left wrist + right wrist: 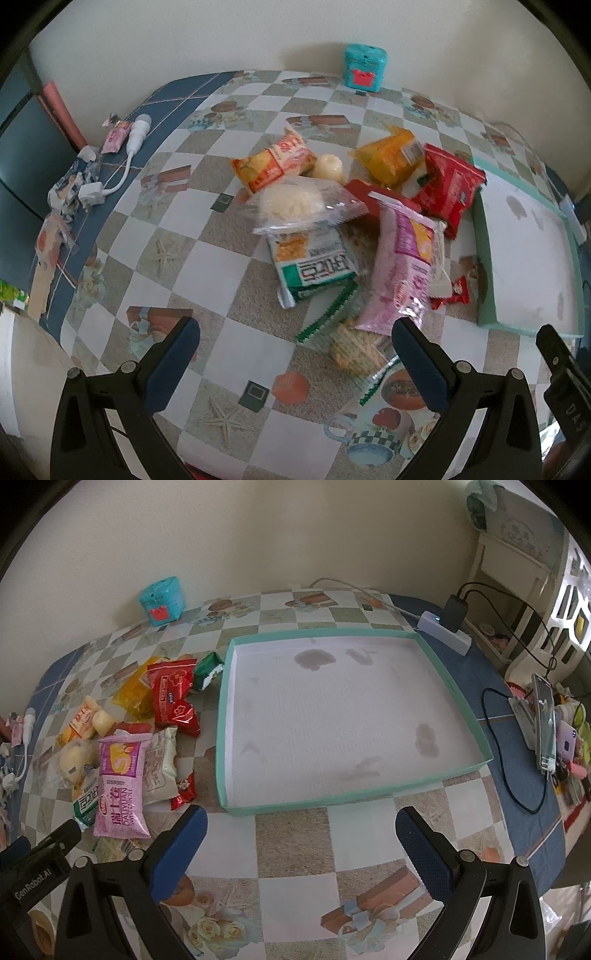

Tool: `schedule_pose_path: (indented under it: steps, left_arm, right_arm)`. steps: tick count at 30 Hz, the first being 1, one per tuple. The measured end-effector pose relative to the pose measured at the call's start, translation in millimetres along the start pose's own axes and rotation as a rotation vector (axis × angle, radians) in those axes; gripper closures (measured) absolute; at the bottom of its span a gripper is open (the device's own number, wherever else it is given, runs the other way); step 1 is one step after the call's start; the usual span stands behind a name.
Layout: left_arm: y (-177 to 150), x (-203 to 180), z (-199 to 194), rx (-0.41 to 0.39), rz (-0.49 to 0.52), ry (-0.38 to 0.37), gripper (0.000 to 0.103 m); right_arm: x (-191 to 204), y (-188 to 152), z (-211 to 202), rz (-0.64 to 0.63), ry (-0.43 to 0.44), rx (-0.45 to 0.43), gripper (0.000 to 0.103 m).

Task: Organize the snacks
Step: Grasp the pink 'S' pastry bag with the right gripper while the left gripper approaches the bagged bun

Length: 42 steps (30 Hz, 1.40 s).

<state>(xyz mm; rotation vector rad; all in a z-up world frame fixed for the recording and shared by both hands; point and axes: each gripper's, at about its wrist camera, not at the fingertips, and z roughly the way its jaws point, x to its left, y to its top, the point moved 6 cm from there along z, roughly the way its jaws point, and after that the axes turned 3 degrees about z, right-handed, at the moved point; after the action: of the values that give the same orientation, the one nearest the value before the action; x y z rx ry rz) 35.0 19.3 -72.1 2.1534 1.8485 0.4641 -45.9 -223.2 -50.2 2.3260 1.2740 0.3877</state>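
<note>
Left wrist view: the left gripper (295,347) hangs with jaws spread wide, empty; the snack pile (354,221) lies ahead of them on the tabletop (229,354). Right wrist view: the right gripper (301,834) is likewise agape; the teal tray (229,709) just beyond holds nothing, and the pink packet (120,779) left of the jaws reads "SWISS ROLL".

— Left claw (295,339)?
— Spread wide, blue pads (173,365) well apart, nothing between them, hovering low over the surface (229,354).
— Right claw (301,830)?
— Same: spread wide, holding nothing, angled down, level with the left.

Tray (224,716) floor bare — snack heap (140,738) crowds its left.
</note>
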Motion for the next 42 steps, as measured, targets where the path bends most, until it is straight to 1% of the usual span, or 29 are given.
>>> schedule_pose_path:
  steps: [2, 4, 7, 9, 11, 14, 18, 20, 23, 25, 29, 31, 33, 37, 39, 41, 42]
  left_arm:
    - [2, 13, 2, -0.001, -0.042, 0.001, 0.0]
    - [3, 26, 6, 0.012, -0.093, -0.017, 0.0]
    - [3, 44, 12, 0.027, -0.163, -0.044, 0.0]
    - [3, 52, 15, 0.033, -0.186, -0.052, 0.0]
    - [5, 57, 19, 0.041, -0.201, -0.058, 0.0]
    - [10, 58, 24, 0.049, -0.2, -0.068, 0.0]
    - [21, 56, 31, 0.052, -0.195, -0.103, 0.001]
    - [27, 60, 34, 0.052, -0.202, -0.089, 0.001]
    - [36, 68, 40, 0.056, -0.23, -0.128, 0.001]
    - [43, 72, 42, 0.053, -0.244, -0.135, 0.001]
    - [56, 65, 46, 0.053, -0.23, -0.156, 0.001]
    - [62, 57, 47, 0.058, -0.214, -0.18, 0.001]
    - [68, 48, 47, 0.059, -0.19, -0.194, 0.001]
    - [80, 33, 55, 0.076, -0.157, -0.18, 0.001]
    - [84, 28, 60, 0.087, -0.148, -0.171, 0.001]
    - [86, 26, 66, 0.101, -0.15, -0.16, 0.001]
    - [87, 25, 68, 0.107, -0.154, -0.158, 0.003]
  right_arm:
    - [10, 1, -1, -0.01, 0.034, 0.006, 0.0]
    - [24, 2, -2, -0.039, 0.064, 0.01, 0.0]
    - [45, 0, 0, -0.053, 0.14, 0.047, 0.0]
    - [57, -1, 3, -0.054, 0.178, 0.069, 0.0]
    - [69, -1, 5, -0.066, 0.198, 0.074, 0.0]
    - [89, 2, 11, -0.068, 0.241, 0.091, 0.0]
    - [110, 5, 19, -0.098, 0.252, 0.101, 0.0]
    - [118, 6, 26, -0.1, 0.257, 0.114, 0.002]
    - [130, 4, 35, -0.115, 0.268, 0.141, 0.002]
    - [136, 2, 41, -0.134, 0.261, 0.153, 0.002]
    - [143, 1, 50, -0.142, 0.266, 0.17, 0.004]
    - [144, 2, 56, -0.137, 0.268, 0.181, 0.009]
    - [144, 1, 61, -0.129, 0.272, 0.197, 0.012]
    - [143, 3, 70, -0.109, 0.277, 0.212, 0.013]
    - [143, 3, 73, -0.107, 0.283, 0.215, 0.018]
    - [143, 2, 74, -0.104, 0.292, 0.225, 0.02]
    - [143, 2, 73, -0.106, 0.293, 0.222, 0.021]
